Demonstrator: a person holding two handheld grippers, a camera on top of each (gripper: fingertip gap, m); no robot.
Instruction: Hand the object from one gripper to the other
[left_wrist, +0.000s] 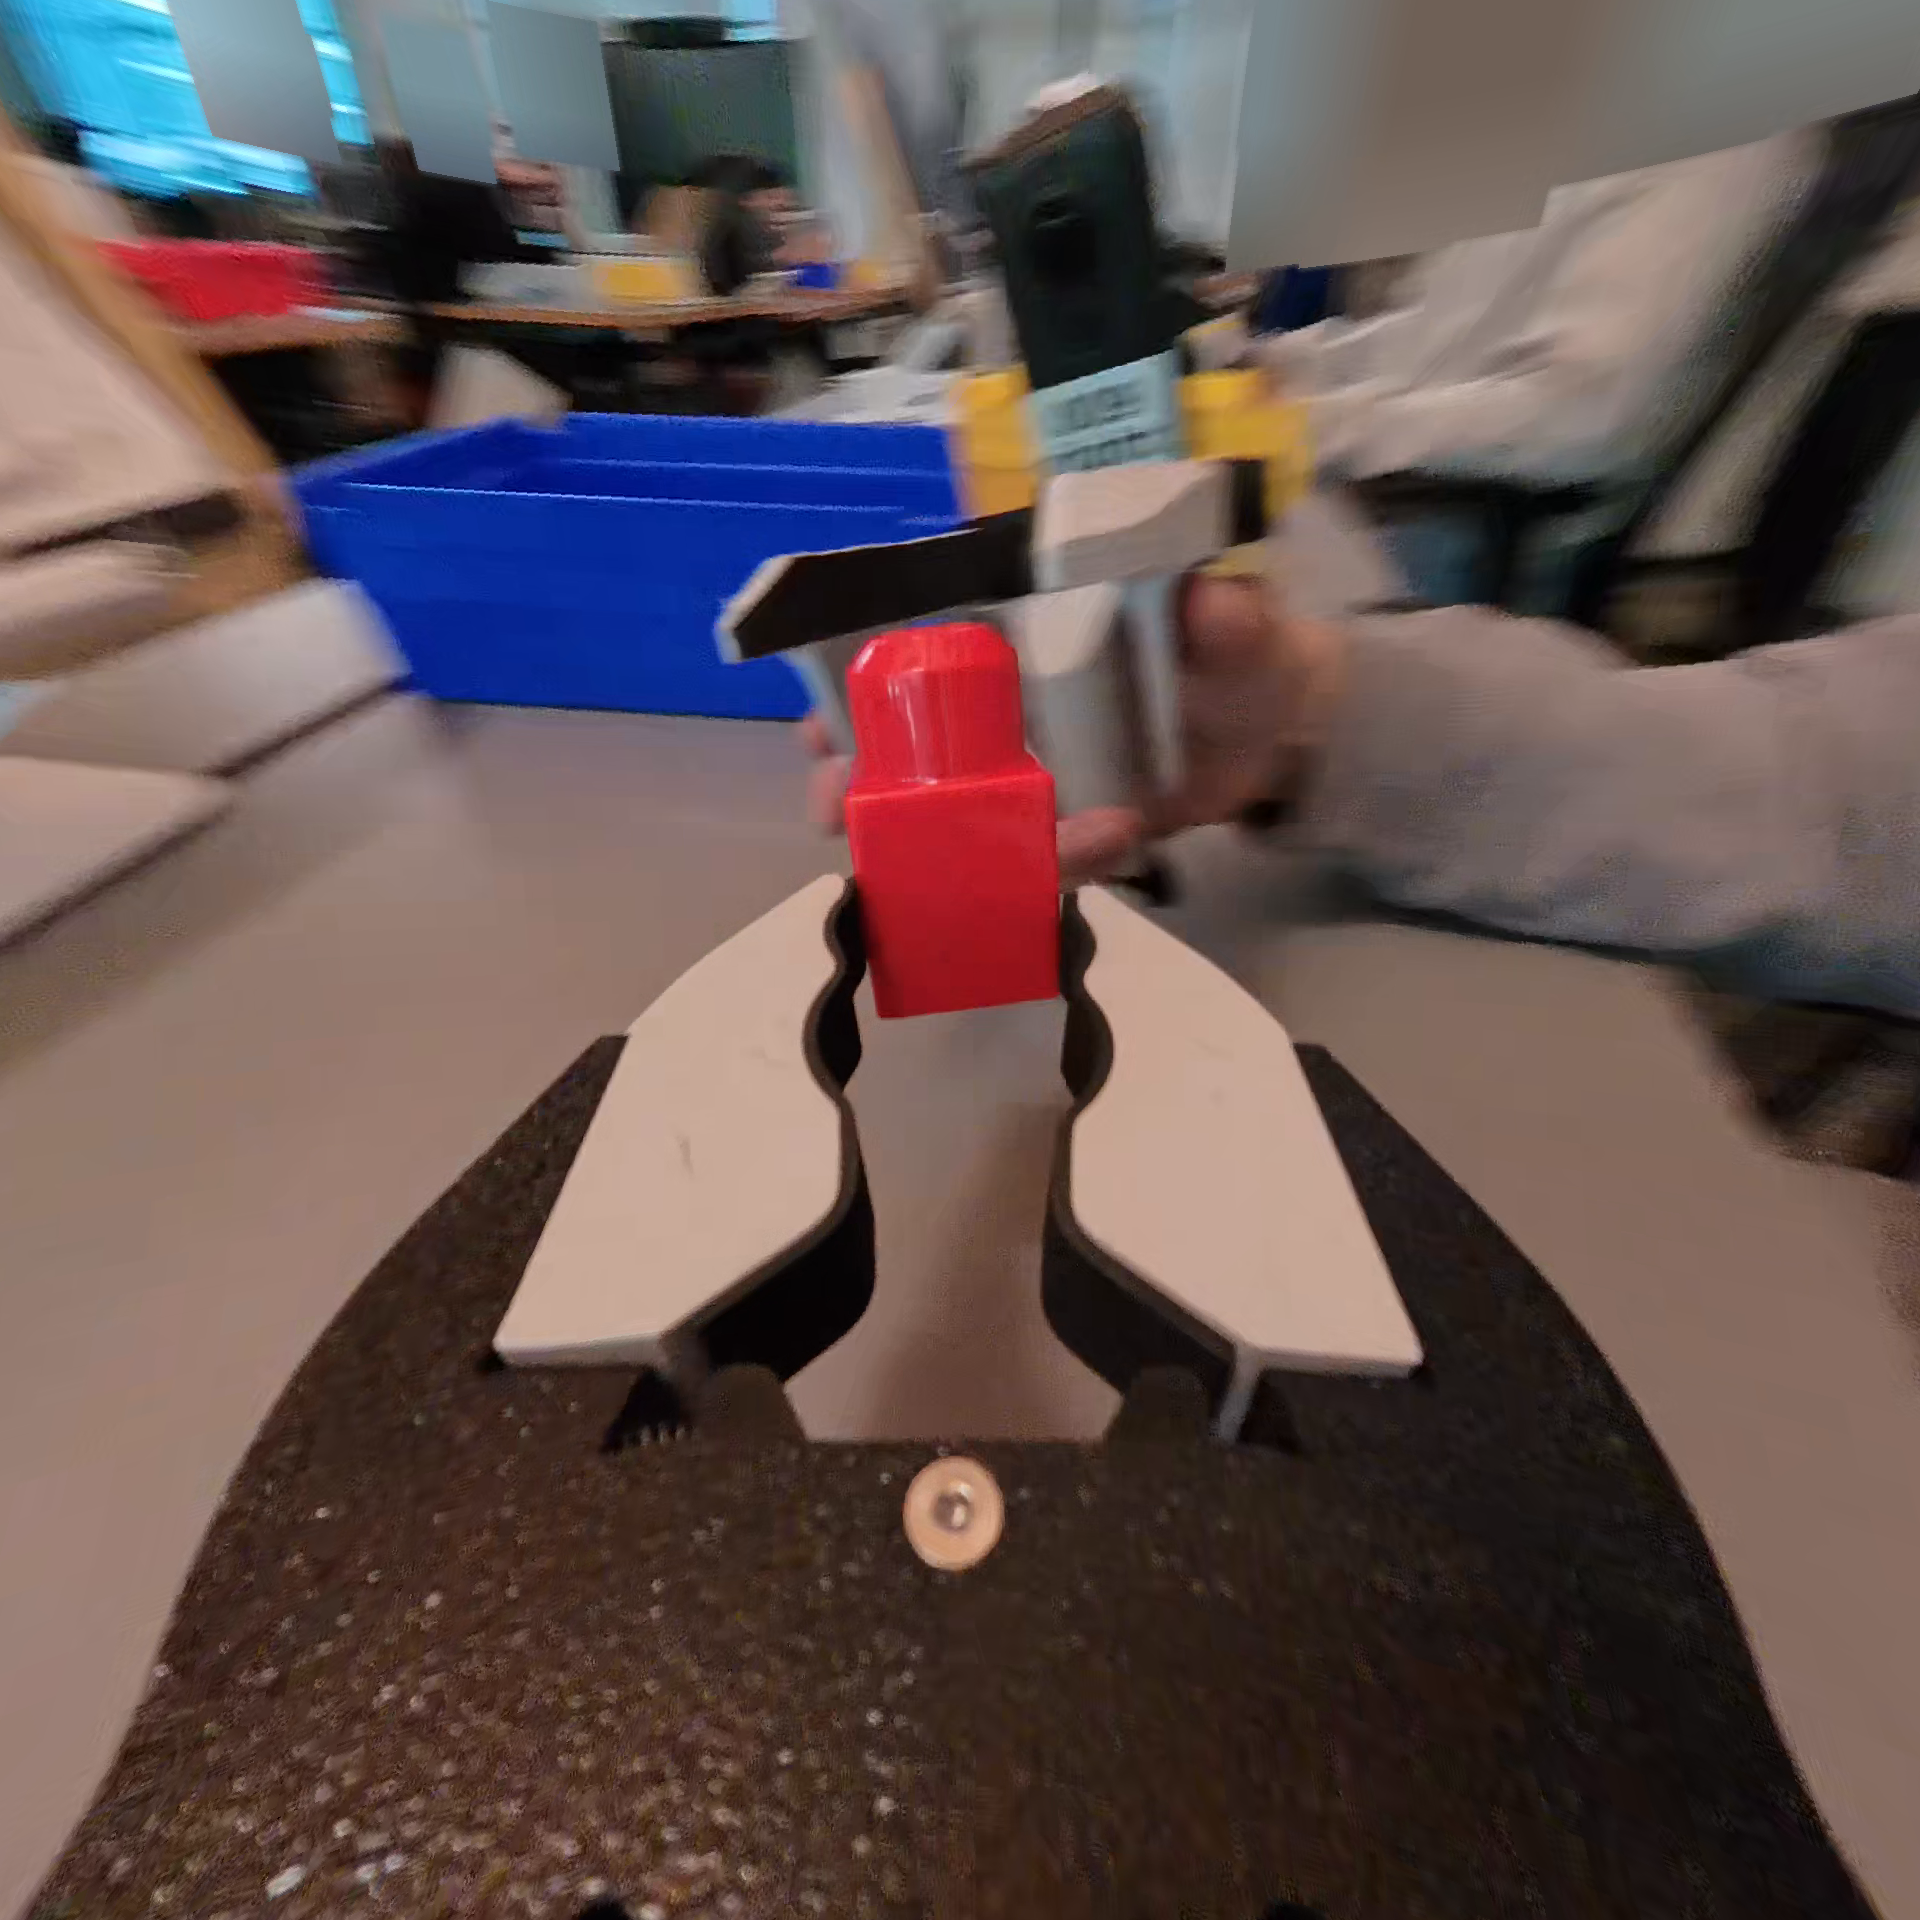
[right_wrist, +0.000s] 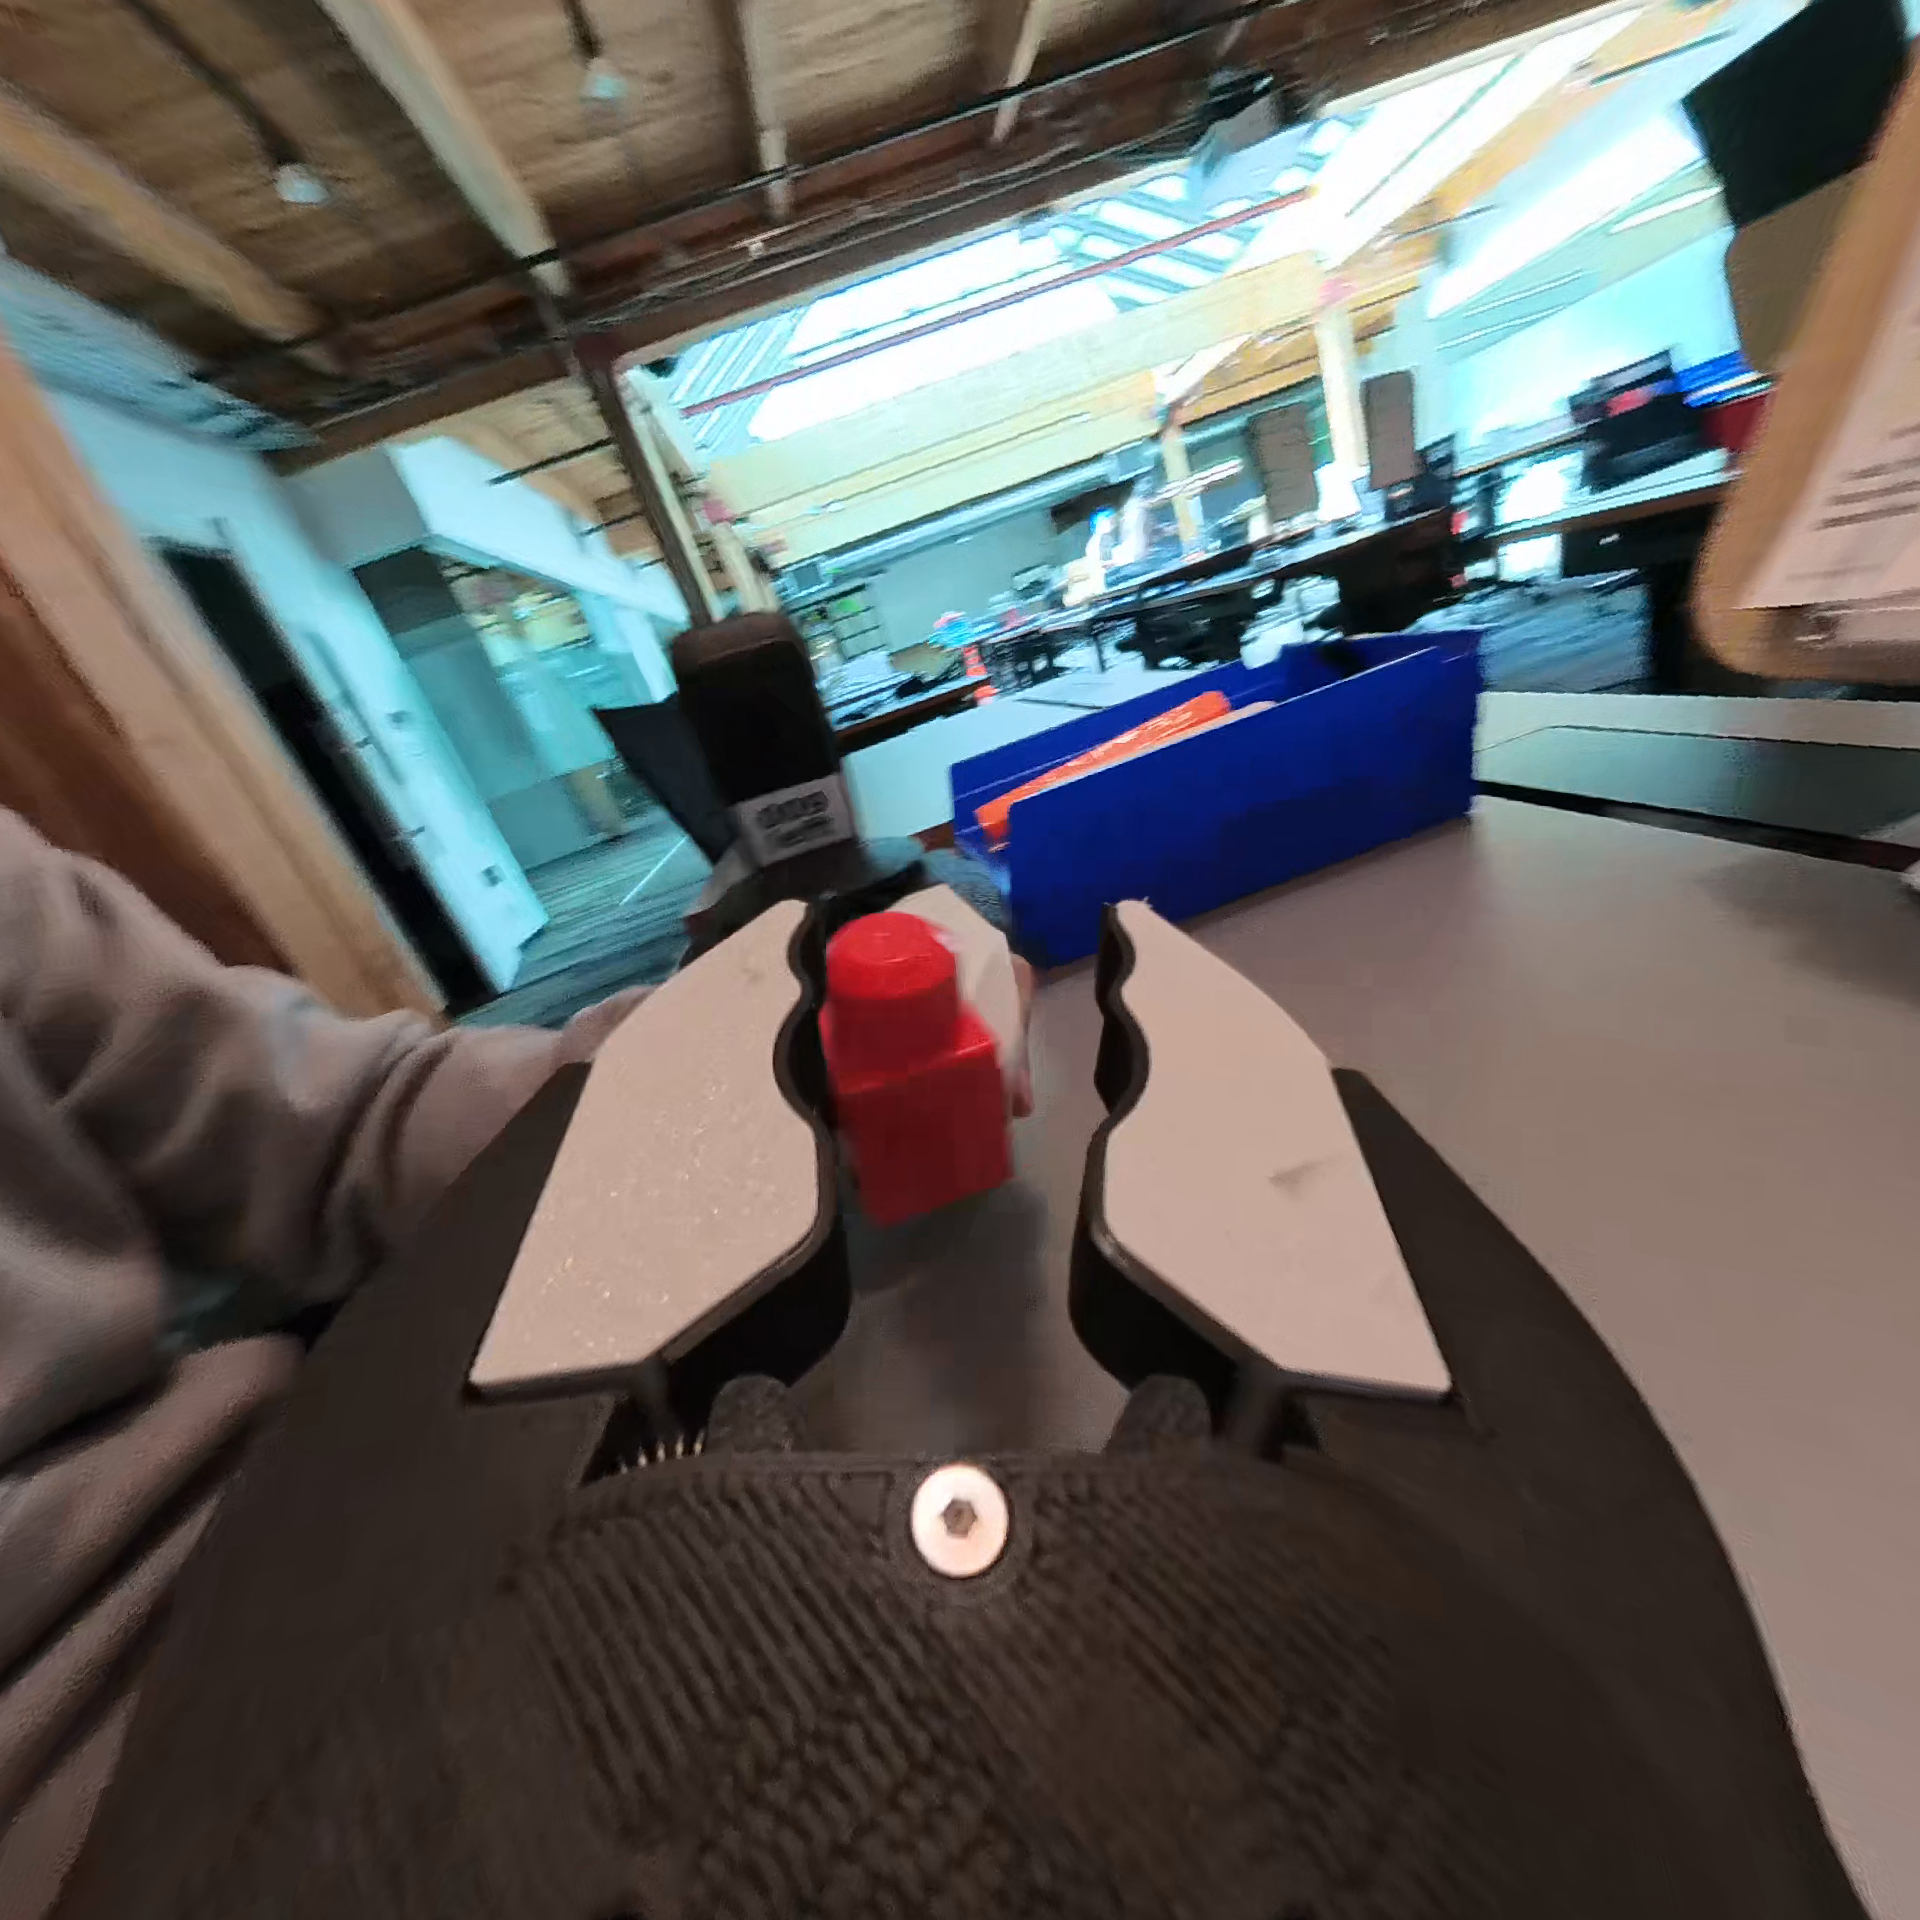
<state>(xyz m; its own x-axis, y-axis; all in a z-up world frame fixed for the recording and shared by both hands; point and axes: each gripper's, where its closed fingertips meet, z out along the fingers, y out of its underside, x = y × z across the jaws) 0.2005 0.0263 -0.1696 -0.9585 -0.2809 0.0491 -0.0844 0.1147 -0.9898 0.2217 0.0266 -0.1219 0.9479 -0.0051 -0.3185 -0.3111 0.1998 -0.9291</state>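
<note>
Your left gripper (left_wrist: 956, 935) pinches the red block (left_wrist: 951, 873) at its fingertips, clamped on the lower sides with the round stud upward, above the grey table (left_wrist: 364, 1039). Your right gripper (right_wrist: 951, 997) is spread wide, the block lying between its fingers against the left one, the right finger clear of it. Behind them sits a blue bin (right_wrist: 1247, 821) on the table, holding something orange (right_wrist: 1101, 758) too blurred to identify. Each gripper's black camera mount carries a pale label (left_wrist: 1107, 416); its print is unreadable.
</note>
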